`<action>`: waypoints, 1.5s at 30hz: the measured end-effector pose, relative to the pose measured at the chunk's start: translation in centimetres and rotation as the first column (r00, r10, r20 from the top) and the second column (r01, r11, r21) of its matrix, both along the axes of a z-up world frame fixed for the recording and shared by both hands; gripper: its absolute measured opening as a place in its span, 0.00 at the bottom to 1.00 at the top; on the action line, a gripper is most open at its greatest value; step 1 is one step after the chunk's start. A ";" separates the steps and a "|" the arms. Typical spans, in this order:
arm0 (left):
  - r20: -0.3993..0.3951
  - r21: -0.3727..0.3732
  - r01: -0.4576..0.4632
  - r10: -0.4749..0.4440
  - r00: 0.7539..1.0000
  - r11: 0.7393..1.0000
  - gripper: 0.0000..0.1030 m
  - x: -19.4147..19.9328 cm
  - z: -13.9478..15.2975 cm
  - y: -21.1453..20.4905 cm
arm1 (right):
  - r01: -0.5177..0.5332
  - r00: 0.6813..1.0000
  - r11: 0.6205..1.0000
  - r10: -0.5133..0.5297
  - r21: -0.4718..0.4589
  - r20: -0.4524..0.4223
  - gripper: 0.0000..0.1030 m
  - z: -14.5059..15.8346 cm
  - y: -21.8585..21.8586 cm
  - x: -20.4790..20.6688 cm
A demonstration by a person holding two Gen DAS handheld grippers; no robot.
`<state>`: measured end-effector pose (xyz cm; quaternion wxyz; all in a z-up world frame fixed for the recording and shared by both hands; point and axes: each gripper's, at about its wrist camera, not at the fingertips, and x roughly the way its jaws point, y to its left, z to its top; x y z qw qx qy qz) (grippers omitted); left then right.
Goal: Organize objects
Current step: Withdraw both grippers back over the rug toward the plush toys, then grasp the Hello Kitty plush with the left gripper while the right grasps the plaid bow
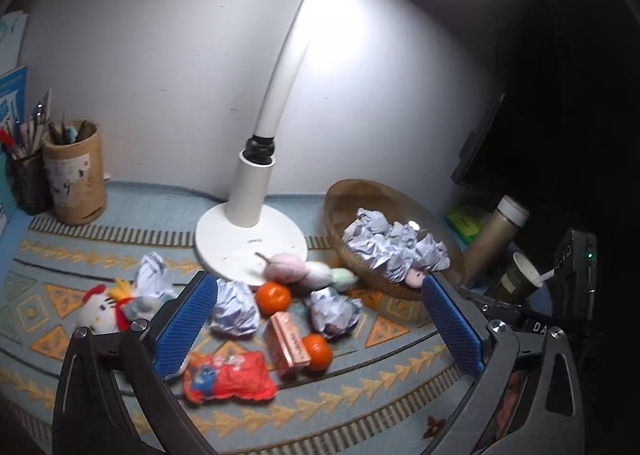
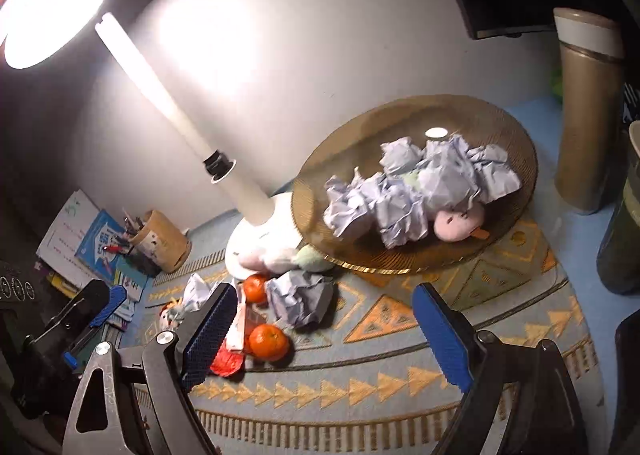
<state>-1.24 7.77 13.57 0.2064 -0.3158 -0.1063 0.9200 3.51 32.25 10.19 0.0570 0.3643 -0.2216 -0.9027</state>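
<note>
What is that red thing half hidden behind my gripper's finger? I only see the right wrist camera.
Observer: The left wrist view shows it whole: a red snack packet with a blue picture on it, lying flat on the mat.
Operator: And the little white thing peeking out past it?
Observer: A white plush toy with a red comb, lying on its side.
Operator: Is anything in the cup at the edge of my picture?
Observer: Yes, a white spoon sticks out of the paper cup.
</note>
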 end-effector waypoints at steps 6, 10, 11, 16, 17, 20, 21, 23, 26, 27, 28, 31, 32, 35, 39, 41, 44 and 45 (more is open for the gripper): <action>0.103 -0.050 -0.155 0.160 0.982 0.987 0.99 2.9 -7.9 -6.3 | -0.060 0.998 0.991 0.058 0.120 0.026 0.86 -5.8 -5.9 0.7; 0.140 -0.046 -0.173 0.178 0.974 0.984 0.98 3.1 -10.6 -7.4 | -0.042 0.999 0.963 0.037 0.265 0.023 0.86 -7.0 -7.8 0.8; 0.111 -0.014 -0.169 0.170 0.979 0.985 0.98 3.3 -10.3 -7.6 | -0.027 1.000 0.957 0.029 0.290 -0.002 0.86 -6.8 -8.0 1.0; 0.143 -0.006 -0.173 0.172 0.975 0.985 0.98 2.9 -10.5 -7.9 | -0.035 0.999 0.930 0.037 0.366 0.003 0.86 -6.8 -9.2 1.1; 0.146 0.006 -0.180 0.177 0.973 0.984 0.98 2.9 -10.5 -8.1 | -0.038 0.999 0.924 0.041 0.382 0.001 0.86 -6.8 -9.4 1.2; 0.172 0.053 -0.195 0.184 0.968 0.979 0.98 2.8 -10.7 -9.1 | -0.051 0.999 0.907 0.051 0.419 0.011 0.86 -7.0 -10.1 1.1; 0.176 0.066 -0.205 0.191 0.966 0.977 0.98 2.9 -10.8 -9.4 | -0.053 0.998 0.903 0.054 0.425 0.012 0.86 -7.0 -10.3 1.1; 0.180 0.086 -0.215 0.197 0.964 0.973 0.98 2.9 -10.8 -9.9 | -0.056 0.998 0.901 0.056 0.430 0.014 0.86 -7.0 -10.5 1.0; 0.204 0.054 -0.229 0.214 0.955 0.972 0.98 2.7 -10.7 -10.2 | -0.087 0.996 0.912 0.090 0.400 0.012 0.86 -6.7 -10.4 1.0; 0.208 0.014 -0.229 0.221 0.953 0.973 0.98 2.5 -10.5 -10.3 | -0.118 0.993 0.918 0.118 0.378 0.024 0.85 -6.6 -10.6 0.9; 0.184 -0.039 -0.218 0.221 0.958 0.975 0.98 2.3 -9.9 -10.6 | -0.156 0.988 0.928 0.151 0.339 0.040 0.74 -6.2 -10.9 0.6; 0.065 -0.245 -0.186 0.207 0.976 0.952 0.98 1.7 -7.8 -11.6 | -0.257 0.966 0.938 0.258 0.231 0.028 0.63 -4.0 -13.4 -0.5; 0.068 -0.273 -0.162 0.187 0.980 0.948 0.98 1.3 -7.5 -12.1 | -0.282 0.958 0.934 0.285 0.219 0.018 0.63 -3.3 -14.7 -1.1; 0.117 -0.230 -0.112 0.141 0.983 0.967 0.98 0.0 -7.7 -13.9 | -0.364 0.930 0.914 0.366 0.178 0.027 0.63 -2.8 -19.1 -3.9; 0.158 -0.207 -0.133 0.168 0.973 0.969 0.98 -0.9 -8.8 -15.2 | -0.394 0.915 0.914 0.381 0.097 0.129 0.63 -5.1 -22.8 -8.9; 0.172 -0.210 -0.134 0.172 0.970 0.968 0.98 -1.1 -9.3 -15.3 | -0.383 0.913 0.923 0.373 0.037 0.165 0.62 -6.4 -23.3 -10.8; 0.187 -0.222 -0.115 0.158 0.970 0.968 0.98 -1.4 -9.8 -14.7 | -0.392 0.899 0.920 0.386 -0.013 0.208 0.38 -7.8 -23.4 -12.3; 0.193 -0.228 -0.104 0.150 0.970 0.968 0.98 -1.5 -9.9 -14.4 | -0.399 0.894 0.916 0.398 -0.039 0.204 0.32 -8.0 -23.1 -12.2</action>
